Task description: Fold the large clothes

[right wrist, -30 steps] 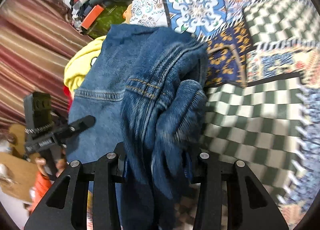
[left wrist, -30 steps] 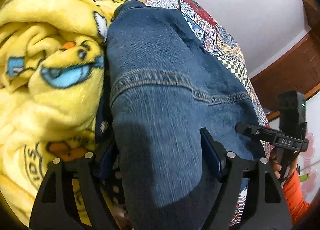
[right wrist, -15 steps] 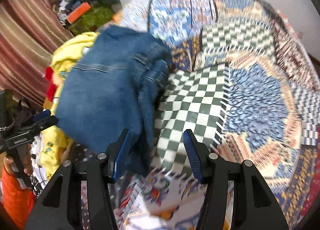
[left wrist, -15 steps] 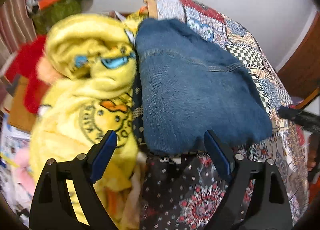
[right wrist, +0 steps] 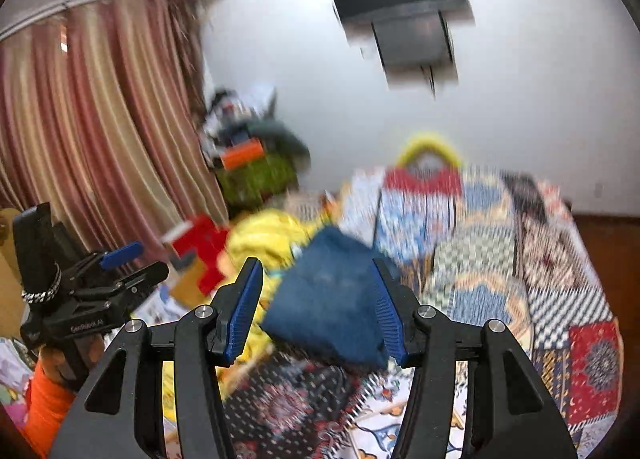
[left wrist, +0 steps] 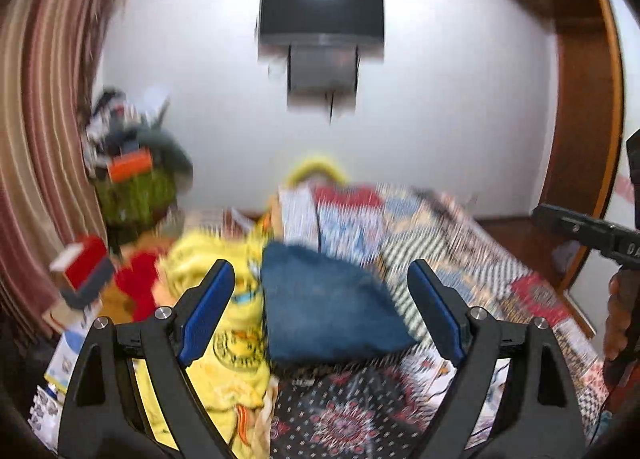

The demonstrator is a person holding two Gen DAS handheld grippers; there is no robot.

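Folded blue denim garment (left wrist: 328, 299) lies as a compact bundle on the bed's patchwork quilt (left wrist: 448, 243), and everything else sits around it. Far to its left hangs the striped red-and-cream curtain (left wrist: 36, 131); nearer on that side are a red cloth (left wrist: 136, 283) and then the crumpled yellow cartoon-print blanket (left wrist: 236, 323), touching the denim's left edge. Above it on the white wall is a black flat screen (left wrist: 320, 15). The left tongs (left wrist: 320, 315) stand wide apart and hold nothing, raised clear of the denim. To the right of the denim the quilt runs on in checked patches. The right tongs (right wrist: 316, 311) are about half open and also empty.
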